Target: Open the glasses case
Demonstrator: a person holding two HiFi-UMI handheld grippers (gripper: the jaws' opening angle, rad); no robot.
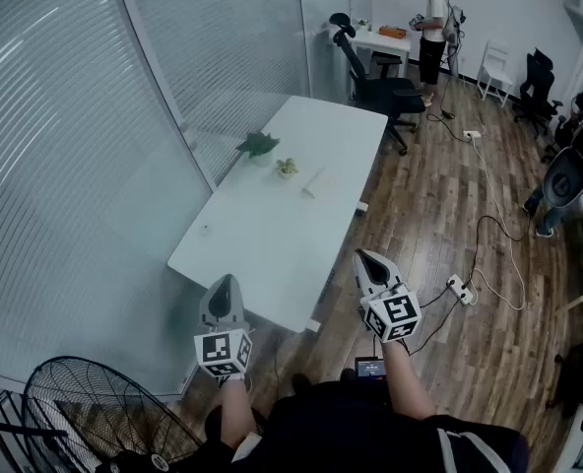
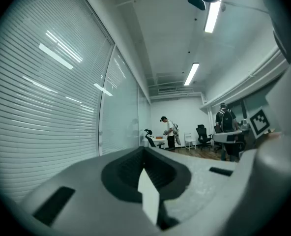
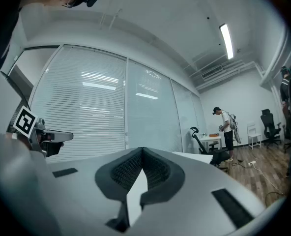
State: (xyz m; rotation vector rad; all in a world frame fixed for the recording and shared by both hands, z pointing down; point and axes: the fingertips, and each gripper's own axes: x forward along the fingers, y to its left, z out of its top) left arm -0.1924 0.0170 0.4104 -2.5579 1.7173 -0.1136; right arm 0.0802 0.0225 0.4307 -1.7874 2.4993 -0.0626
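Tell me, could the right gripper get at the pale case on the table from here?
Probably not yet. The right gripper hangs shut beside the near corner of the table, while the case lies well up the top by two small plants. Nothing blocks the way.

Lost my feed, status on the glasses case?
Left gripper shut, empty. Right gripper shut, empty. Pale item on table, likely the case, untouched. Two small plants beside it, no obstruction.
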